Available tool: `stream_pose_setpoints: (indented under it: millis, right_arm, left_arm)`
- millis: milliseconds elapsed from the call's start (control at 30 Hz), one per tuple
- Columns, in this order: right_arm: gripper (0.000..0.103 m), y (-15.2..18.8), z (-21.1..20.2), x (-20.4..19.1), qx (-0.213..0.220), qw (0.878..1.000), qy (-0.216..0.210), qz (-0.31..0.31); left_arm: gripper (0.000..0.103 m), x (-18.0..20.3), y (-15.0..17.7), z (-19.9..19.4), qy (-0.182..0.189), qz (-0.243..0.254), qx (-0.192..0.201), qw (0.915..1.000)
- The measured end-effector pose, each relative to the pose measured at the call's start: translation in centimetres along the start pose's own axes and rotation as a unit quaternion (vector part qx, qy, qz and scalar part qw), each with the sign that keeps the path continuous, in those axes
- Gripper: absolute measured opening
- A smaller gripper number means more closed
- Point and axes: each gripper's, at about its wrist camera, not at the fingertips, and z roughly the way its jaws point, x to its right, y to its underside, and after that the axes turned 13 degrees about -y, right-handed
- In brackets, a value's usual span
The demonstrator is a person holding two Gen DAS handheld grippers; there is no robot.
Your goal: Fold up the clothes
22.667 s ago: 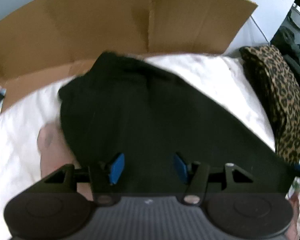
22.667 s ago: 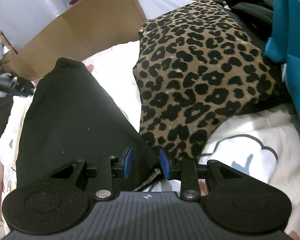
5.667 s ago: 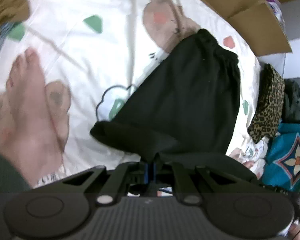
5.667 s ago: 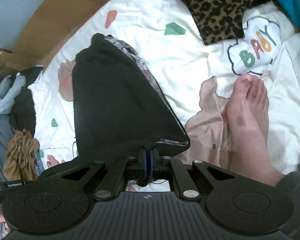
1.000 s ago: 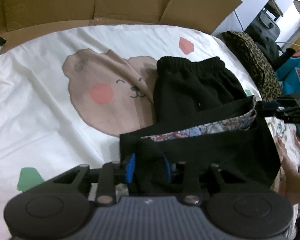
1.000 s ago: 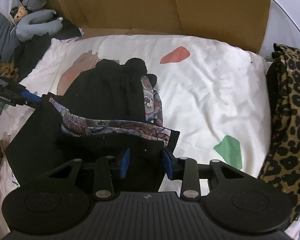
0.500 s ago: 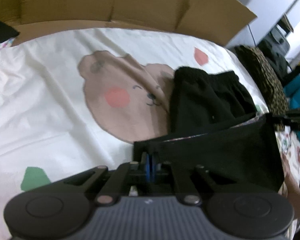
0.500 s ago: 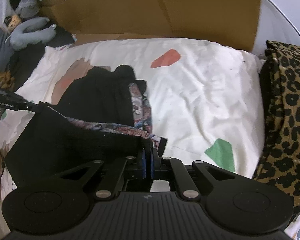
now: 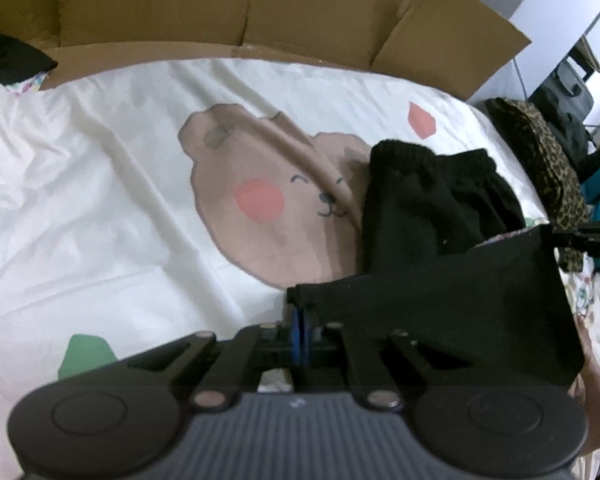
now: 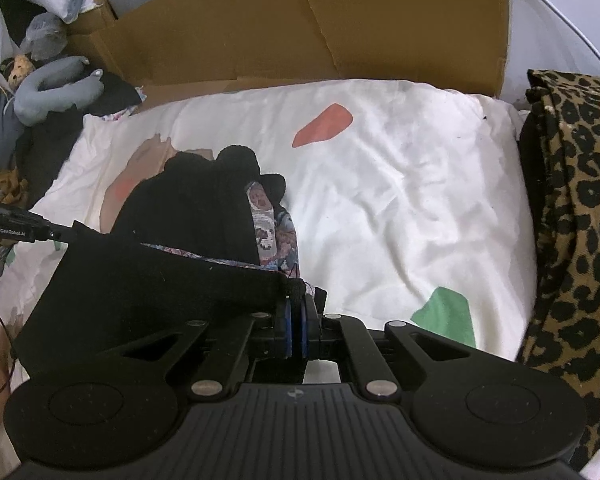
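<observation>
A black garment [image 9: 432, 216] with an elastic waistband and a patterned lining [image 10: 266, 220] lies on the white printed sheet [image 9: 100, 184]. Its near edge is lifted and stretched taut between my two grippers. The left gripper [image 9: 300, 326] is shut on the left corner of that edge. The right gripper [image 10: 294, 326] is shut on the right corner. Each gripper's tip shows in the other's view, the right gripper [image 9: 584, 236] at the far right, the left gripper [image 10: 24, 230] at the far left. The waistband end [image 10: 236, 164] rests on the sheet farther away.
Brown cardboard [image 9: 240, 4] stands along the far side of the sheet. A folded leopard-print cloth [image 10: 576, 216] lies to the right. A grey plush toy [image 10: 56, 88] and dark clothes sit at the far left. A hand [image 9: 596, 384] shows at the lower right.
Both grippers closed on the near edge of the black garment, which lay slack between open jaws a second ago. The edge is now raised and pulled taut.
</observation>
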Motion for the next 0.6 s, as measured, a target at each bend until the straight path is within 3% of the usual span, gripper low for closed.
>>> stream_pose_setpoints:
  millis: [167,333,600]
  right_arm:
    - [0.004,-0.1,1.0,0.4,-0.005,1.0,0.0,0.0]
    - [0.02,0.0,1.3,1.0,-0.007,1.0,0.012,0.023]
    - [0.029,0.3,2.1,2.8,-0.018,0.997,-0.011,0.075]
  left_arm:
    - [0.004,0.5,-0.1,0.6,-0.007,0.009,-0.001,0.9999]
    - [0.028,0.6,-0.2,1.1,-0.02,0.005,-0.012,0.9997]
    - [0.039,0.9,-0.5,2.3,-0.008,0.009,-0.034,0.9994]
